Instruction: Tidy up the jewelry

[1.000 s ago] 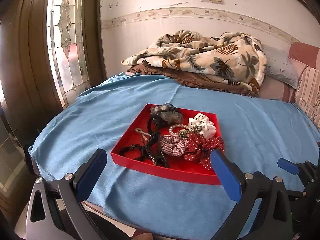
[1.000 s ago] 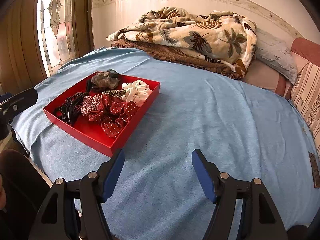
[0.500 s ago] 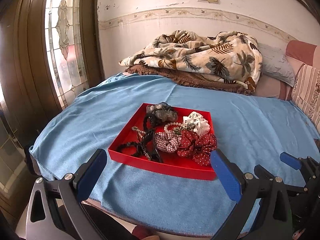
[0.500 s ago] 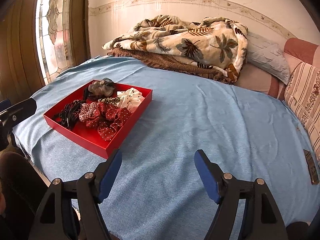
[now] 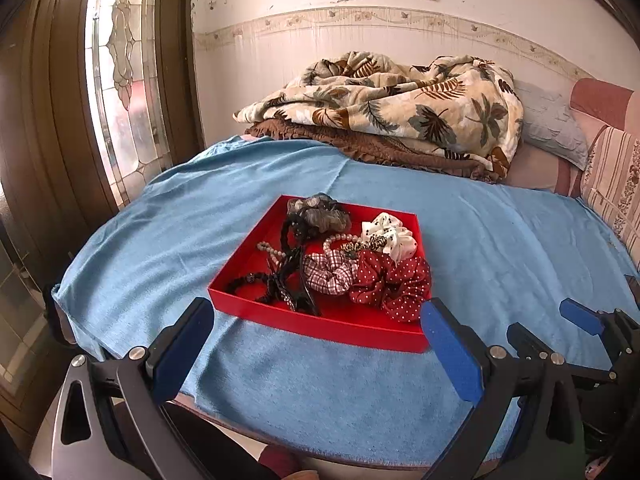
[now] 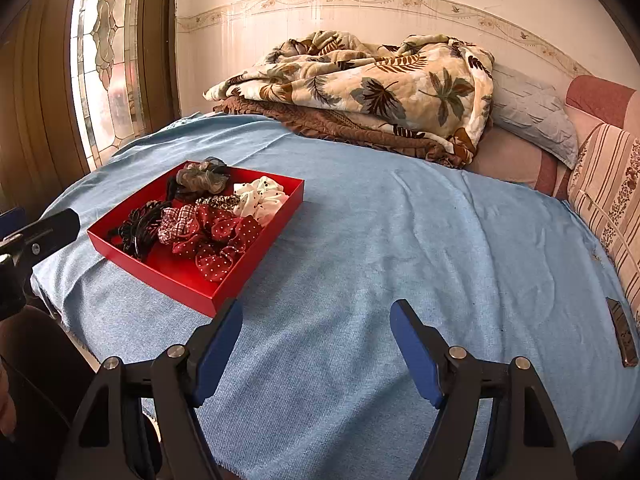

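A red tray [image 5: 320, 330] lies on the blue bedspread [image 5: 160, 232] near the bed's front edge. Jumbled in it are a red polka-dot scrunchie [image 5: 394, 284], a checked scrunchie [image 5: 328, 274], a white dotted one [image 5: 390, 232], a grey one [image 5: 320, 214], black hair clips [image 5: 286, 280] and a bead bracelet [image 5: 272, 250]. My left gripper [image 5: 316, 316] hovers open just in front of the tray and holds nothing. My right gripper [image 6: 318, 312] is open and holds nothing, over bare bedspread to the right of the tray [image 6: 160, 276].
Folded leaf-print blankets [image 6: 360, 84] and a grey pillow [image 6: 528, 116] lie at the back against the wall. Striped cushions [image 6: 608, 200] line the right side. A small dark object [image 6: 622, 336] rests by them. A stained-glass window [image 5: 120, 80] stands at the left.
The right gripper's jaws have spread a little wider. Both views have tipped slightly upward and show more of the wall. Nothing in the tray has moved.
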The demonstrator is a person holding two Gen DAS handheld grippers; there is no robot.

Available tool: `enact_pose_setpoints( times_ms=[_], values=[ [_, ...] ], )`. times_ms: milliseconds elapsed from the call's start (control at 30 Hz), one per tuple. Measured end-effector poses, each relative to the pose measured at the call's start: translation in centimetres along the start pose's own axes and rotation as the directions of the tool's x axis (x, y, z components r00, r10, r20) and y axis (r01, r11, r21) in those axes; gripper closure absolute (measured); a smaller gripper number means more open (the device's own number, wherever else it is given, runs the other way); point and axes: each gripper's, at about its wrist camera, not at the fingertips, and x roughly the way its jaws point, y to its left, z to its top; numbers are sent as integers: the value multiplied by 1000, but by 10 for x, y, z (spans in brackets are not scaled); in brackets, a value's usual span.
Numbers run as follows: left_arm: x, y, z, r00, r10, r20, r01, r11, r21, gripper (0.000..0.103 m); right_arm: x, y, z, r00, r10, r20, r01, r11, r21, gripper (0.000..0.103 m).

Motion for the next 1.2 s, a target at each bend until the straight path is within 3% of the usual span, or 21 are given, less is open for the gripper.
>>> enact_pose_setpoints(
  times_ms=[1200],
  values=[
    [14,-1,-5,997,-45,-61,45,999,-4,0,10,11,-4,1000,9,-30,-9,1000,-4,20]
  ],
)
